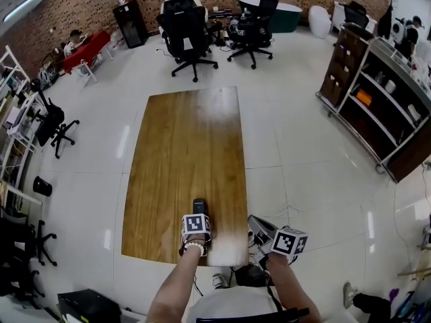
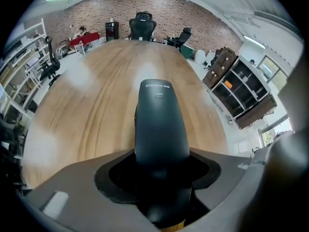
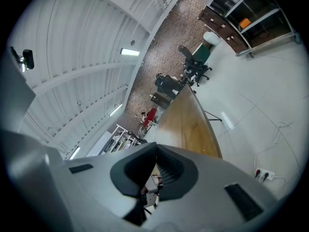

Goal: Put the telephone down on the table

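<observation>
The dark telephone handset (image 2: 161, 124) sticks out from between the jaws of my left gripper (image 2: 161, 166), which is shut on its near end. In the head view the telephone (image 1: 199, 206) lies low over the near end of the wooden table (image 1: 182, 147), just ahead of the left gripper (image 1: 196, 219); I cannot tell whether it touches the wood. My right gripper (image 1: 289, 242) hangs off the table's right side above the floor. In its own view the right gripper (image 3: 157, 149) has its pads together with nothing between them.
Two black office chairs (image 1: 187, 36) (image 1: 254, 29) stand beyond the table's far end. A dark shelf unit (image 1: 377, 106) lines the right side. A power strip and cables (image 1: 259, 231) lie on the floor by the table's near right corner.
</observation>
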Available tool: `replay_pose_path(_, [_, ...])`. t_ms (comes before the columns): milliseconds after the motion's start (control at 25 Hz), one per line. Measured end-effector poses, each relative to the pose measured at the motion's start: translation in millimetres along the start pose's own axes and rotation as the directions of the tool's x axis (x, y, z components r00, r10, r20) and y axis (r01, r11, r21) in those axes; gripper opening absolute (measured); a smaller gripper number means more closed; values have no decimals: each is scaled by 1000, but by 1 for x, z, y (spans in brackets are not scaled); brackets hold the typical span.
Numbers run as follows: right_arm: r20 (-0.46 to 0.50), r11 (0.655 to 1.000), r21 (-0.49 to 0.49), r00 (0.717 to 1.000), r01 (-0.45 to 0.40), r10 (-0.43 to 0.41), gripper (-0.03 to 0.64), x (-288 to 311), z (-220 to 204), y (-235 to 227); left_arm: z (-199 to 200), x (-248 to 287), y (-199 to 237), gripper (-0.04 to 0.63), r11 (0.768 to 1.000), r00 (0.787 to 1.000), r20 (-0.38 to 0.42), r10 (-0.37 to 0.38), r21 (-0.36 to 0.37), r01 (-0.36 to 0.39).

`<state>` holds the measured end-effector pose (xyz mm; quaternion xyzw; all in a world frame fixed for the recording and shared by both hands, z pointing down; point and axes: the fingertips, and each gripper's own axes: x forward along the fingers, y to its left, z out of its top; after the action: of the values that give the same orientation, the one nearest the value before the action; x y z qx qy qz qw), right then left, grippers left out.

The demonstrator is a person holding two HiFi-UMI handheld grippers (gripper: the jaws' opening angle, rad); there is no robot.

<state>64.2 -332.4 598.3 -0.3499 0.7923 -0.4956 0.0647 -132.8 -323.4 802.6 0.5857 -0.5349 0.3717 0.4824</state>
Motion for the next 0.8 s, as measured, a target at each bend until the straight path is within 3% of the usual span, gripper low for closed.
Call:
replay_pose_path(480, [11, 999, 32, 1000, -25, 25, 2, 12, 14, -5, 2, 0, -1, 295, 996, 996, -11, 88, 12, -88])
replay_pose_path(600, [11, 999, 26, 1000, -26, 26, 2, 14, 13, -3, 2, 2, -1, 366, 994, 995, 1, 104, 41, -104])
replay_pose_path(800, [7, 1000, 18, 1000, -20, 19, 2, 12, 14, -1, 15, -8, 1, 394, 997, 995, 78, 66, 22, -68])
